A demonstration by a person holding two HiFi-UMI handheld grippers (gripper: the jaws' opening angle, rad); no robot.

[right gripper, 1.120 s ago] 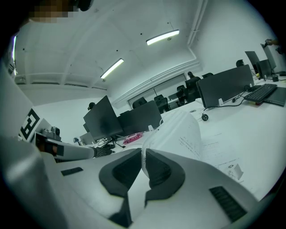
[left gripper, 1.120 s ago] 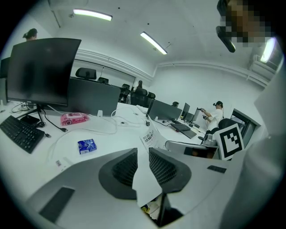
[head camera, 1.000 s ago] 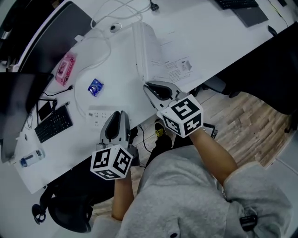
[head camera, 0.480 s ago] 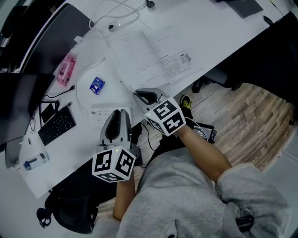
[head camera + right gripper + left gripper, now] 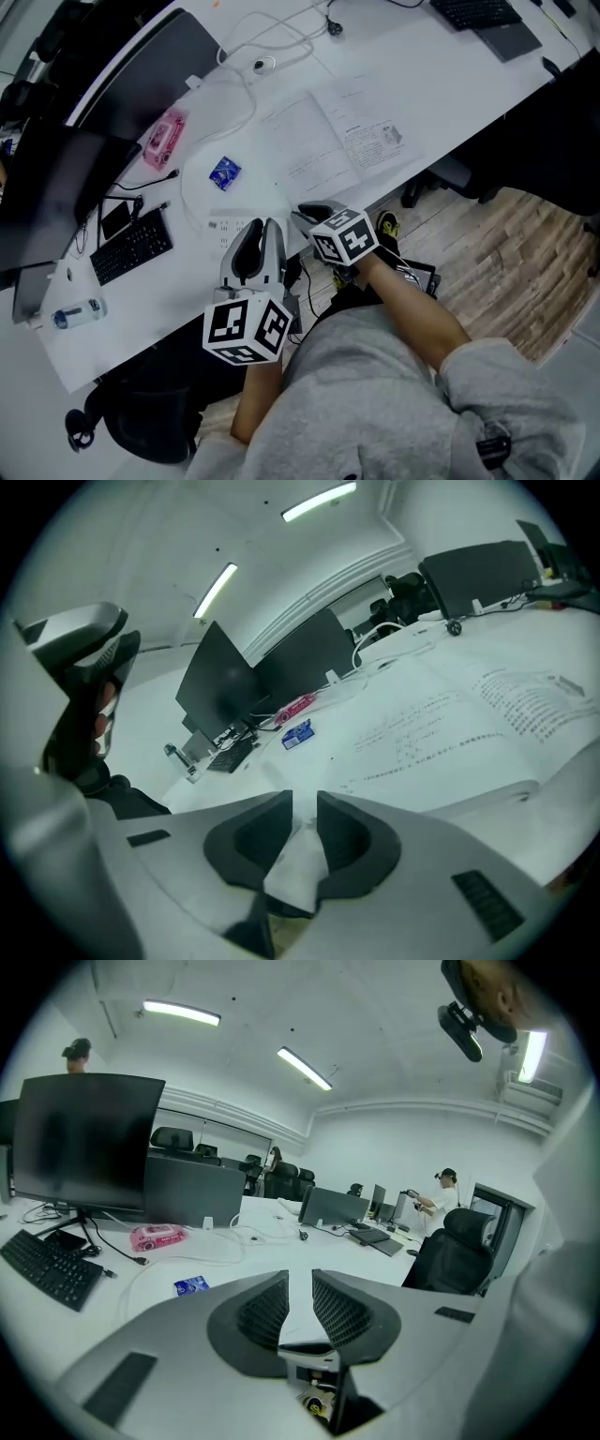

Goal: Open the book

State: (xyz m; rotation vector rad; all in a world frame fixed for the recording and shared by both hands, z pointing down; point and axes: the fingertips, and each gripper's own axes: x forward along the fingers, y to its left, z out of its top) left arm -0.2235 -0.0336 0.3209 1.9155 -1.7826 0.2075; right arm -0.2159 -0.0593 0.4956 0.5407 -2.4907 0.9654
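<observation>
The book (image 5: 328, 136) lies open and flat on the white desk (image 5: 450, 70), its printed pages up; the right gripper view shows the book (image 5: 450, 733) spread just beyond the jaws. At the desk's front edge, my right gripper (image 5: 309, 214) sits a little short of the book's near corner, not touching it. Its jaws stand slightly apart with nothing between them (image 5: 305, 799). My left gripper (image 5: 258, 230) hovers to the left, over the desk's front edge by a white power strip (image 5: 223, 225). It is open and empty (image 5: 300, 1277).
Left of the book lie a blue packet (image 5: 223, 172), a pink pack (image 5: 161, 138) and white cables (image 5: 253, 66). A black keyboard (image 5: 131, 248), a dark monitor (image 5: 66, 178) and a small bottle (image 5: 75, 314) fill the left end. Another keyboard (image 5: 473, 11) lies far right.
The book's raised pages have dropped flat, so it now lies open. My right gripper has drawn back down and left to the desk's front edge. My left gripper has risen slightly.
</observation>
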